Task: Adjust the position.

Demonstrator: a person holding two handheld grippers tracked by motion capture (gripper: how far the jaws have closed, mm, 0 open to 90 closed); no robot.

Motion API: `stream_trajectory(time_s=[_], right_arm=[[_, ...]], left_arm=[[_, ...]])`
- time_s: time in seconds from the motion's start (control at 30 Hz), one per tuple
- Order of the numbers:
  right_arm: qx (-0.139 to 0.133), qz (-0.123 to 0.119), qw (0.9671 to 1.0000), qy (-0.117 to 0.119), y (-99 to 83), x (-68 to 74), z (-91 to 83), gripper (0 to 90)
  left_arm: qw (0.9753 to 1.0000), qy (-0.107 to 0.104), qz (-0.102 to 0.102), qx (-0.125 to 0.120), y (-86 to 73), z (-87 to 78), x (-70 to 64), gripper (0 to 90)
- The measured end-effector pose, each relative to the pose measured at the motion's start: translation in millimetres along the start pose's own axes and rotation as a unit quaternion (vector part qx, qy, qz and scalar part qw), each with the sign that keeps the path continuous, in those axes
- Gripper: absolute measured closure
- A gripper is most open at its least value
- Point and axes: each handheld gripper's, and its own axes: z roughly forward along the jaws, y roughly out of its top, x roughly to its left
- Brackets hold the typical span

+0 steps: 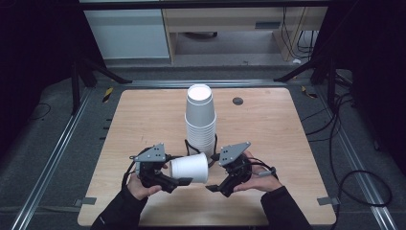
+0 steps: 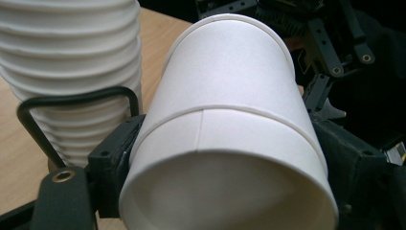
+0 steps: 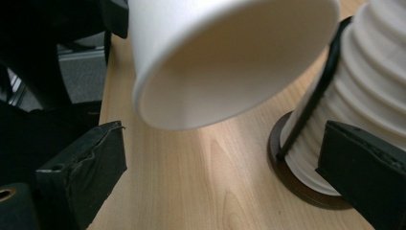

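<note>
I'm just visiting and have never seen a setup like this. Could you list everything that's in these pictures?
Single paper cup: one, white, on its side above the table's near middle, clamped in the left gripper.
Stack of paper cups: one tall stack, white, upside down, mid-table.
Wire holder: one, black, round base under the stack, thin uprights beside it.
Table: one, light wood.
Round cap: one, dark, far right of table.
Cables: several, black, on the floor at right.
Left gripper: one, black, shut on the cup.
Right gripper: one, black, open, by the cup's mouth.
Hands: two, in dark sleeves, near edge.
</note>
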Motion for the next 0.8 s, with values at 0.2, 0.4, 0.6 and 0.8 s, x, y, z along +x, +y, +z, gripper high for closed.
stream_trajectory(time_s=[0.2, 0.4, 0.6, 0.8], right_arm=[[-0.026, 0.021, 0.9994, 0.001, -7.4, 0.5, -5.0, 2.9], [-0.042, 0.036, 0.9983, 0.021, -10.7, 0.9, -1.3, 3.1], [-0.045, 0.037, 0.9974, 0.044, -11.5, 2.6, 6.2, 3.4], [-0.047, 0.039, 0.9965, 0.057, -12.5, 3.1, 10.2, 3.8]], left_arm=[[0.999, -0.003, 0.005, -0.044, -2.3, -2.9, -0.5, 19.4], [0.9977, -0.024, 0.003, -0.064, -5.3, 0.7, 0.1, 19.4], [0.9968, -0.052, 0.002, -0.061, -8.6, 11.0, -1.1, 19.4], [0.9968, -0.067, 0.006, -0.045, -10.1, 20.3, -4.0, 19.4]])
